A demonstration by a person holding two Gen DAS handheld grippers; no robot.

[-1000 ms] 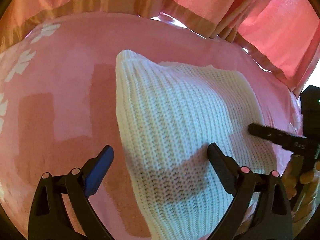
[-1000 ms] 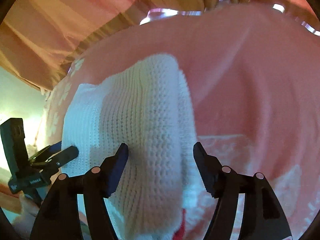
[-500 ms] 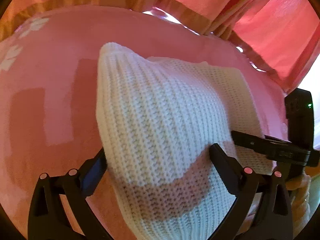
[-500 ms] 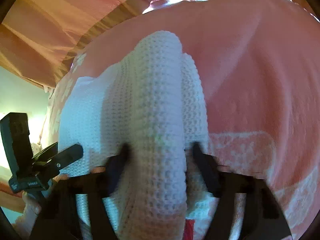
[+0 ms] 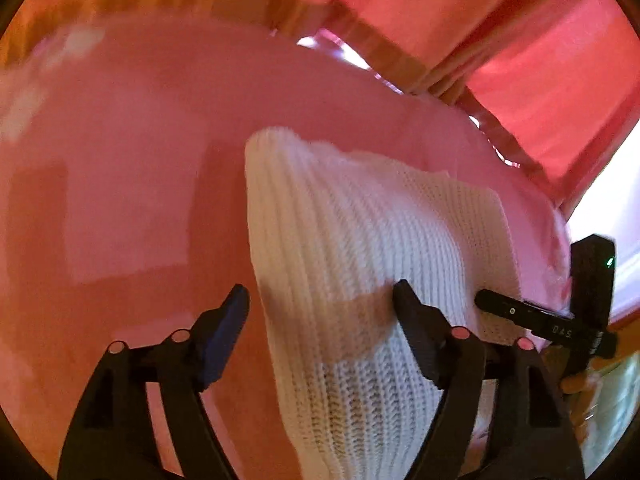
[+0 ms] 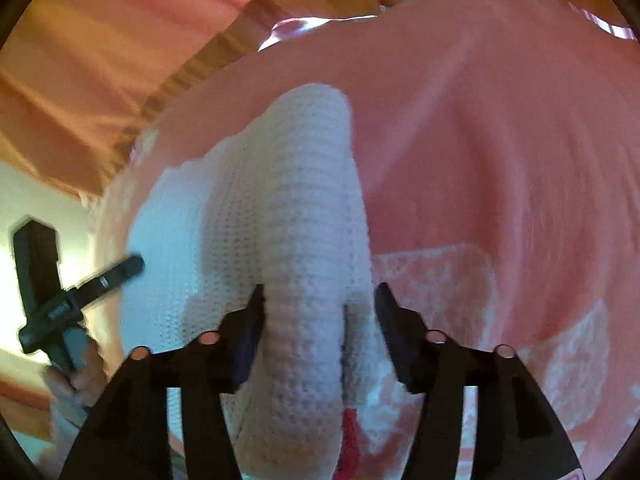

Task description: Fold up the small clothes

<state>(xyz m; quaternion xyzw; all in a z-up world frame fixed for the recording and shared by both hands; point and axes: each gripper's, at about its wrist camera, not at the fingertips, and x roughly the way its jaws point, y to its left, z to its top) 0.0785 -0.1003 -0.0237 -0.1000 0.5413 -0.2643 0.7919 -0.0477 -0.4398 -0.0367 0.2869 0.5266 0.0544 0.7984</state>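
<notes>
A white knitted garment [image 5: 360,248] lies folded on the pink cloth; it also shows in the right wrist view [image 6: 280,216]. My left gripper [image 5: 320,312] is open, its jaws wide around the garment's near left edge. My right gripper [image 6: 320,304] is open too, its jaws on either side of the raised folded ridge of the garment. The right gripper shows at the right of the left wrist view [image 5: 560,320], and the left gripper at the left of the right wrist view [image 6: 72,292].
The pink cloth [image 5: 120,168] with pale patches covers the surface, also in the right wrist view [image 6: 500,160]. Pink curtains [image 5: 520,40] with a tan band hang behind. A red tag [image 6: 348,428] shows under the garment near the right gripper.
Both grippers have drawn back a little from the garment. The right jaws, pressed in on the ridge half a second ago, now stand a little wider. The garment's near edge has dropped.
</notes>
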